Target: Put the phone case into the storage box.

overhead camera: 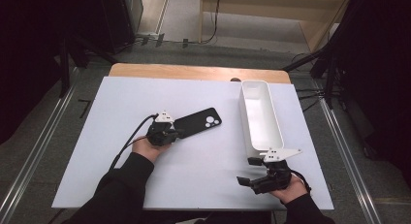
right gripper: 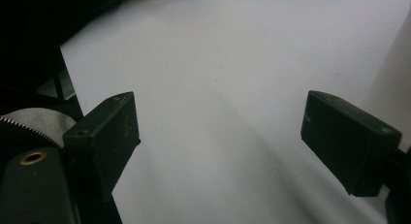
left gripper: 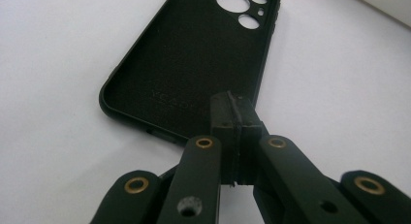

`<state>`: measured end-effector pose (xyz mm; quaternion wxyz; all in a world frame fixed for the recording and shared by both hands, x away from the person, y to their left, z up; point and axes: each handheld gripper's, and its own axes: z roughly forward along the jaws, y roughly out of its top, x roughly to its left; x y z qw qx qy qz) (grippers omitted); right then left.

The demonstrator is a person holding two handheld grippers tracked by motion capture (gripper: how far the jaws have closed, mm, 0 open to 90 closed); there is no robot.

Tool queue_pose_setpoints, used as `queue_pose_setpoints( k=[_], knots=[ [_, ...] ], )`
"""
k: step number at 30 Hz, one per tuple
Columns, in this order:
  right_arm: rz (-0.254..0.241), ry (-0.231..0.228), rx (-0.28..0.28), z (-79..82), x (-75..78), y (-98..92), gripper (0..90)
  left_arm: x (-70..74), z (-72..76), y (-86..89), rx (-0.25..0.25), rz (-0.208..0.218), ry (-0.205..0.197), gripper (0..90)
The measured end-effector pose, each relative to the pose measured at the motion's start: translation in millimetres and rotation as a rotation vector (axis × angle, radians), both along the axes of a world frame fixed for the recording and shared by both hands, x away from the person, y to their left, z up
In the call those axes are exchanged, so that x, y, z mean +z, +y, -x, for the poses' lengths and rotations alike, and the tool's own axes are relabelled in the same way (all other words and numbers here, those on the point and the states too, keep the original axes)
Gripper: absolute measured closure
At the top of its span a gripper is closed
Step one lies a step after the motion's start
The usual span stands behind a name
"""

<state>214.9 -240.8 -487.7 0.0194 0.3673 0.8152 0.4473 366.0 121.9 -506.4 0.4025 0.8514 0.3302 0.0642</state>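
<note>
Two tongs work the white bench (overhead camera: 121, 117): the left tongs (overhead camera: 175, 133) are pressed together at the near end of the black phone case (left gripper: 194, 54) mid-bench, apparently gripping its rim; the right tongs (right gripper: 220, 136) hang spread near the white bin (overhead camera: 261, 132). Likely next: lift the case toward that bin.

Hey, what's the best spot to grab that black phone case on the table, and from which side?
Grip the phone case by the raised rim at its plain short end, the one away from the camera cutouts. It lies flat, open side up, so only that thin wall offers a pinch. Come from the person's side, where the left tongs already sit, closed at that rim.
</note>
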Motion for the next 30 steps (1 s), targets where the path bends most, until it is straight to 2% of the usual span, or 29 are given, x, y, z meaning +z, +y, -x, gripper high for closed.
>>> queue_pose_setpoints(
  k=[4, 10, 12, 30],
  knots=[
    [-0.002, 0.001, -0.001, -0.2, 0.0, -0.3, 12.3, 0.2, 3.8, 1.9, -0.008, 0.001, 0.006, 89.5],
    [0.000, -0.008, -0.004, -0.5, 0.0, -1.1, 12.3, -0.3, 11.2, 10.0, -0.047, 0.008, 0.009, 89.4],
    [0.000, -0.008, -0.004, -0.4, 0.1, -1.0, 12.3, -0.3, 12.8, 10.9, -0.045, 0.011, 0.011, 89.5],
    [-0.004, -0.005, -0.008, -0.8, 0.4, -0.4, 12.3, 3.1, 40.2, 37.1, -0.099, -0.005, 0.043, 89.4]
  ],
)
